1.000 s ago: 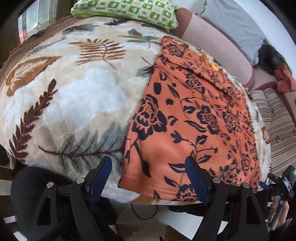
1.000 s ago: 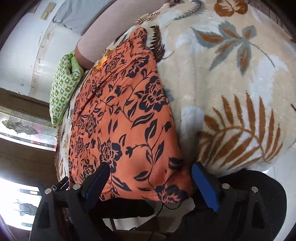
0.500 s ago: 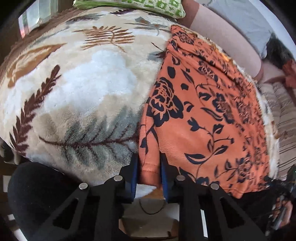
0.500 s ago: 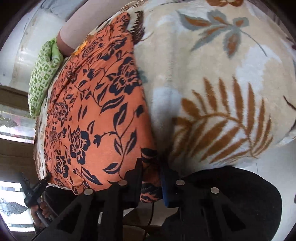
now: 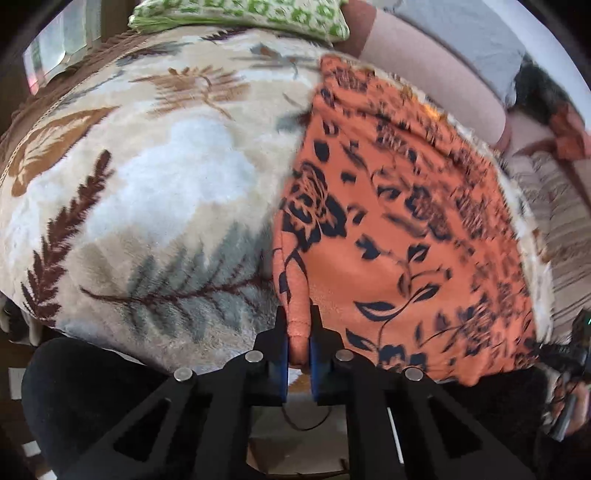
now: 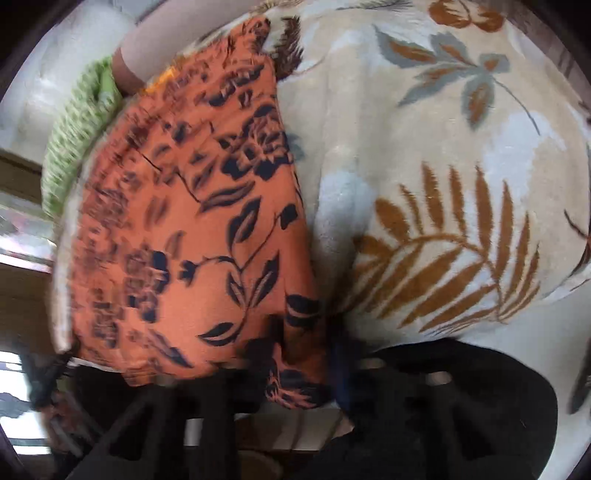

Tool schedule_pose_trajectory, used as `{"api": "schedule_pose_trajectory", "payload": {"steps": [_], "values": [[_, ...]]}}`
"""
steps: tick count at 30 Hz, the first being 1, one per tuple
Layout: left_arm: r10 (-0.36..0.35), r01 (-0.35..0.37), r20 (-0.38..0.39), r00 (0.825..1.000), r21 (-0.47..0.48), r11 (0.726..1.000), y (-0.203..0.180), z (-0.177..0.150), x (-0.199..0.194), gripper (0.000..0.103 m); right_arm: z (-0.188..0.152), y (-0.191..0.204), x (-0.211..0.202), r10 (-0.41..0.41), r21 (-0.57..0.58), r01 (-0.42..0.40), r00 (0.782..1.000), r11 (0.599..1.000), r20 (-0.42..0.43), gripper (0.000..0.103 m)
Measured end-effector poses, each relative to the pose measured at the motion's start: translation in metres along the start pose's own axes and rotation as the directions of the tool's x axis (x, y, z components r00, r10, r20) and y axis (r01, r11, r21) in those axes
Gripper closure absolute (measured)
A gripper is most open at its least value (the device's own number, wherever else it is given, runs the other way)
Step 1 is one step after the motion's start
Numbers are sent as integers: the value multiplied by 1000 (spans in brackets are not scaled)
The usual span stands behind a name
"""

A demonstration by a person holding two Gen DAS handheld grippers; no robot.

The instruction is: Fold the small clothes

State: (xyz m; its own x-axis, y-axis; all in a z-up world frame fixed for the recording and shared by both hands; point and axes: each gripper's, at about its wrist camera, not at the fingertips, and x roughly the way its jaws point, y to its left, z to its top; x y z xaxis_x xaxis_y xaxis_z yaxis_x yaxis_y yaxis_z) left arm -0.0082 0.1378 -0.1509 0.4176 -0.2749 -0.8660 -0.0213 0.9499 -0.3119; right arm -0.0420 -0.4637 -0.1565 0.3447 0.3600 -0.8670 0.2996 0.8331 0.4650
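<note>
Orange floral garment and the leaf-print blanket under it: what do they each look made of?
Orange floral garment: seems a thin, soft woven or knit fabric with a matte printed surface; it bunches into a narrow fold between the left gripper pads. Leaf-print blanket: looks like plush fleece, probably synthetic; a fuzzy raised pile shows along the leaf edges. Exact fibres cannot be told.

You worked over a bed covered by a plush cream blanket (image 5: 155, 192) printed with brown, tan and grey leaf fronds. A green-and-white patterned pillow (image 5: 240, 14) lay at the far edge of that blanket. Beyond it you had a pale bolster (image 5: 436, 92) and a grey cushion (image 5: 461, 33) against a white wall (image 6: 62, 62). A daylit window (image 5: 55, 48) stood at upper left. Striped fabric (image 5: 565, 229) lay at the right.
</note>
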Motion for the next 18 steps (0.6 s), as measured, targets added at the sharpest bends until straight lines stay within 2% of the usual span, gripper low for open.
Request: {"api": "schedule_pose_trajectory", "payload": {"steps": [4,6,9,14,16,18], "values": [[-36,35,73,997,11,999,-3,10,-29,95,1,0,-32,106,19,-107,993,994,52,97],[-54,54,95,994,9,999,-6,16,-38,95,4,-1,-41,169,48,-172,983,984,77,97],[-59,59,98,993,8,998,-9,23,-42,95,7,0,-46,246,65,-252,965,966,92,97],[-43,44,39,998,-21,999,-5,32,-28,95,8,-5,-27,292,110,-296,955,949,52,97],[-59,59,46,997,-15,998,-7,42,-31,95,16,-7,-30,336,119,-342,940,932,63,96],[-78,77,88,993,20,997,-18,64,-44,95,31,-2,-41,375,102,-383,923,918,86,97]]}}
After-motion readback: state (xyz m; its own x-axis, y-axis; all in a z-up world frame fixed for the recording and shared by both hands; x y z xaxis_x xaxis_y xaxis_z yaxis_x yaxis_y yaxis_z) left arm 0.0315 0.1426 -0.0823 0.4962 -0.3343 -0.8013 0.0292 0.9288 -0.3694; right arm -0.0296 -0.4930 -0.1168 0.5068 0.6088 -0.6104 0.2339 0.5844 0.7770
